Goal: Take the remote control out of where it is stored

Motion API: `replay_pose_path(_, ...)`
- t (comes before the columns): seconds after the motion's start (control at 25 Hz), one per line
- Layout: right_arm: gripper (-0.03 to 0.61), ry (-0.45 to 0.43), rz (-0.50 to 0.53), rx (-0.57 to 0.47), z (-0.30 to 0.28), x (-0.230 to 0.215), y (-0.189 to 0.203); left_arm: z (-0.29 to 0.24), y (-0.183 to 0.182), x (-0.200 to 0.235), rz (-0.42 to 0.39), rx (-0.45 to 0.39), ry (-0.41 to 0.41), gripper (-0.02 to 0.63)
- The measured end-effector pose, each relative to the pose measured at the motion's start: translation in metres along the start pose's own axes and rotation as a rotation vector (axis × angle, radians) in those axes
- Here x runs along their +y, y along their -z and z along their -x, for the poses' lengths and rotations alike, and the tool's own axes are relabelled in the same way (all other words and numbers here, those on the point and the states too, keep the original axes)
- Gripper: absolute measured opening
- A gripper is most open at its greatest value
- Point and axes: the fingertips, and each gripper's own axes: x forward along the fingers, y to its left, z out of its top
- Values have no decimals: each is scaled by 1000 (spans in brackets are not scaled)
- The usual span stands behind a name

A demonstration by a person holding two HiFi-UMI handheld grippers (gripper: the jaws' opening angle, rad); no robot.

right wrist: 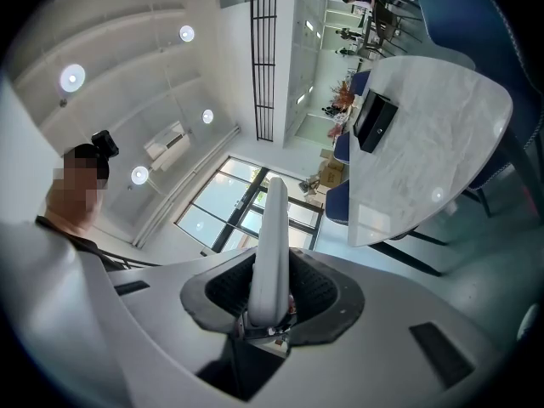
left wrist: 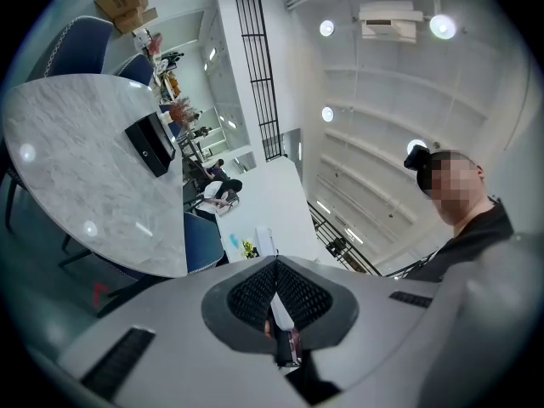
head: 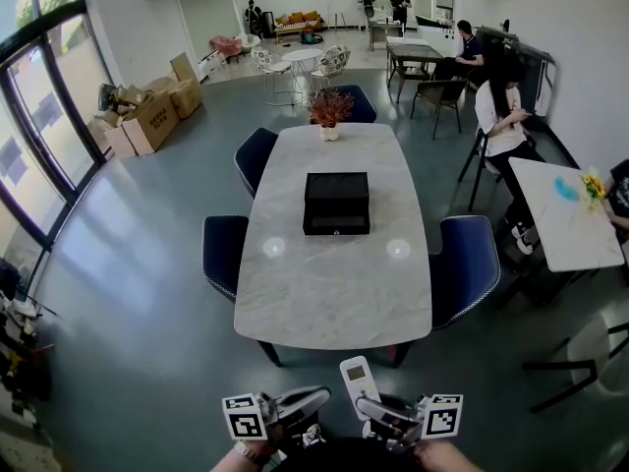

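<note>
Remote control (head: pixel 359 379): pinched in my right claw (head: pixel 385 413); left claw (head: pixel 300 403) pressed together, empty. Removal seemingly done; next, placement on far counter (head: pixel 334 283).

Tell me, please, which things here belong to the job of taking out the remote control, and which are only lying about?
Belong to the job: remote control, held in the right gripper jaws; black box on the table, probably its store.

Only lying about: potted plant; cardboard boxes; blue chairs.
</note>
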Motion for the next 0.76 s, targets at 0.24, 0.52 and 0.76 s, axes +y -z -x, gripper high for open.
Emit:
replay_pose_path(0.24, 114, 2, 4, -2, 1, -1, -3, -3, -1, 1, 5, 3, -2, 6)
replay_pose_path(0.52, 114, -12, -18, -11, 2, -2, -2, -6, 2, 3, 2, 7, -2, 6)
replay_pose_path(0.76, 114, 22, 46, 13, 4, -6, -4, -7, 1, 3, 10, 3, -6, 6)
